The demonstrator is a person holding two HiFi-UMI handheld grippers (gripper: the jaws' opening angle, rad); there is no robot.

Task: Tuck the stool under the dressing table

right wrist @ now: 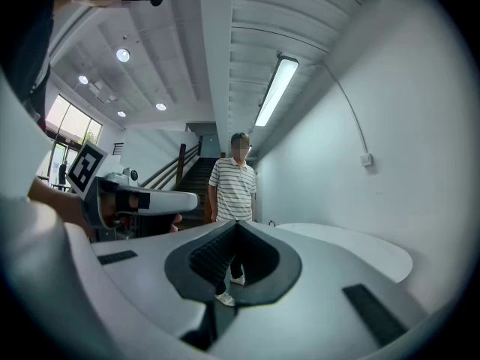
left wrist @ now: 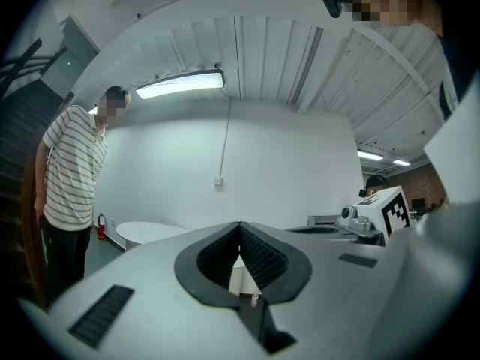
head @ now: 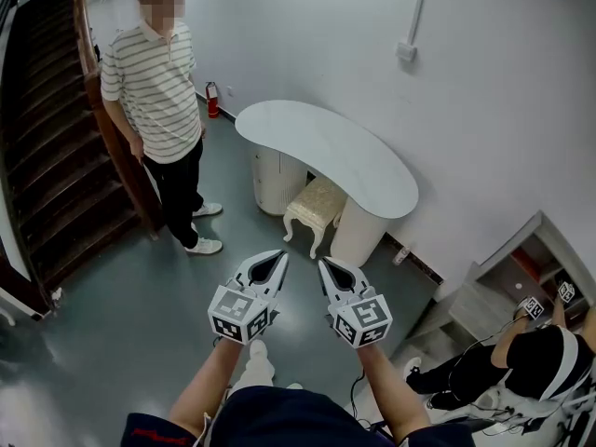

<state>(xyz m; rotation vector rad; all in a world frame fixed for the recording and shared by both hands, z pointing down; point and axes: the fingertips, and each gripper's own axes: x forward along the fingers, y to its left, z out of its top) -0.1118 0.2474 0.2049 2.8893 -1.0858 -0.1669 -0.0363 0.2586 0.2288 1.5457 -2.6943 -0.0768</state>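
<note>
— Stool?
— Cream stool (head: 315, 205) stood at frame centre, partly beneath the white dressing table (head: 321, 147) (front legs showing).
— Grippers?
— Left gripper (head: 277, 257), right gripper (head: 325, 264): both clenched on nothing, lower centre, well apart from it.

We hold the left gripper (head: 277, 259) and the right gripper (head: 327, 266) side by side, short of the dressing table (head: 326, 152) and well apart from it, both noses aimed toward it. Each pair of jaws is closed tip to tip with nothing between. Our left forearm (head: 209, 380) and right forearm (head: 391, 394) reach forward toward the dressing table, converging slightly.
</note>
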